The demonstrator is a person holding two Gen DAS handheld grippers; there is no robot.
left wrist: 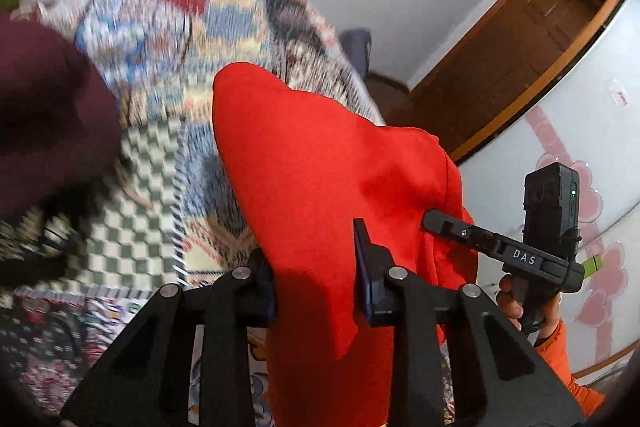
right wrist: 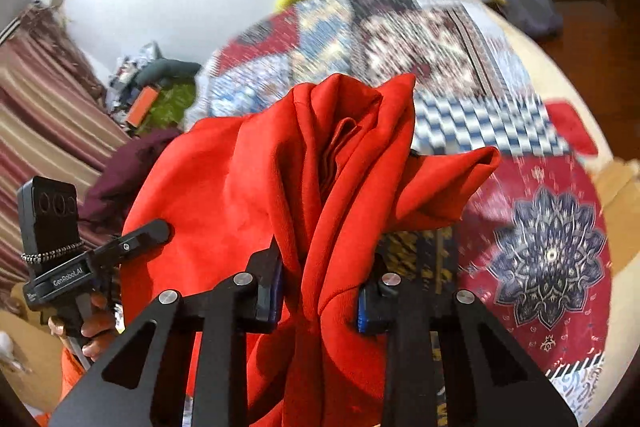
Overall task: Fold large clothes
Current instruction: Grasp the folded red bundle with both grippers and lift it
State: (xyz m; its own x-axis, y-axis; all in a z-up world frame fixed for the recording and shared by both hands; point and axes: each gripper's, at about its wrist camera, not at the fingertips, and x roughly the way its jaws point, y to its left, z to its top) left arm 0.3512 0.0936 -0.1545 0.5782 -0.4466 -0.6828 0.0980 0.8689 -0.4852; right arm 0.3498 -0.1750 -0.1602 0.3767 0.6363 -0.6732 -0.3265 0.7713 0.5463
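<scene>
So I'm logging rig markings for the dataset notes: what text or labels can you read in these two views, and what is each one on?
"DAS": white letters on the right gripper's black bar, seen from the left wrist view.
"GenRobot.AI": white print on the left gripper's black clamp, seen from the right wrist view.
Small label below that clamp print: too small to read.
Pink sticker on the white cabinet: blurred, unreadable.

The patterned bedspread (left wrist: 168, 39) was smeared by blur, its designs unreadable. The red garment (left wrist: 320, 187) ran off the bottom edge and hid the left gripper's (left wrist: 316, 267) left finger. A maroon cloth (left wrist: 44, 107) was cut off at the left edge.
</scene>
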